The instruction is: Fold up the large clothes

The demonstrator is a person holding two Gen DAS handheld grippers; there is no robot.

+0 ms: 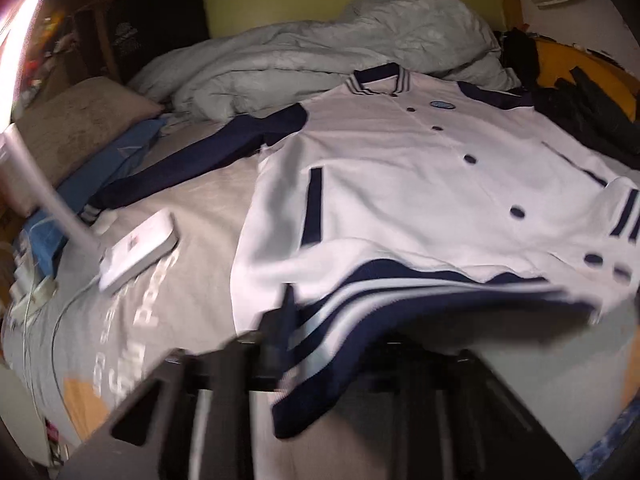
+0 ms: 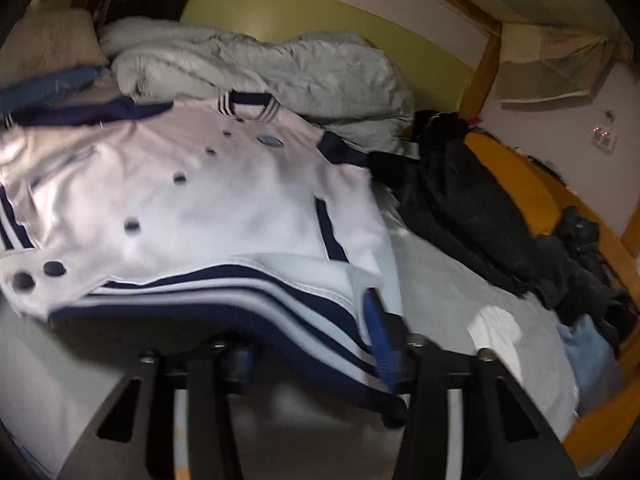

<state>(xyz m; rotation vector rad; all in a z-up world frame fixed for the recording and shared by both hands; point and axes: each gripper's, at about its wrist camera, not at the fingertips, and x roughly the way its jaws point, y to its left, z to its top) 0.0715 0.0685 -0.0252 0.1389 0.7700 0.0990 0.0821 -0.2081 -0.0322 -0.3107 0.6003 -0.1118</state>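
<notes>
A white varsity jacket (image 1: pixel 400 168) with navy sleeves, dark snaps and a striped collar lies front up on the grey bed sheet (image 1: pixel 192 216). Its navy-and-white striped hem (image 1: pixel 400 284) is raised off the sheet and blurred. My left gripper (image 1: pixel 288 332) is shut on the hem's left corner, and the cloth drapes over its dark fingers. In the right wrist view the jacket (image 2: pixel 200 208) fills the left side. My right gripper (image 2: pixel 312 344) is shut on the hem's (image 2: pixel 248 300) right corner, with a blue pad (image 2: pixel 378 336) against the cloth.
A rumpled grey duvet (image 1: pixel 320 48) lies behind the jacket. Black clothes (image 2: pixel 472 200) are piled at the right, with a white cloth (image 2: pixel 496 328) and a pale blue one (image 2: pixel 588 356) nearer. A white box (image 1: pixel 140 248), a pillow (image 1: pixel 80 120) and a blue item (image 1: pixel 112 160) lie at the left.
</notes>
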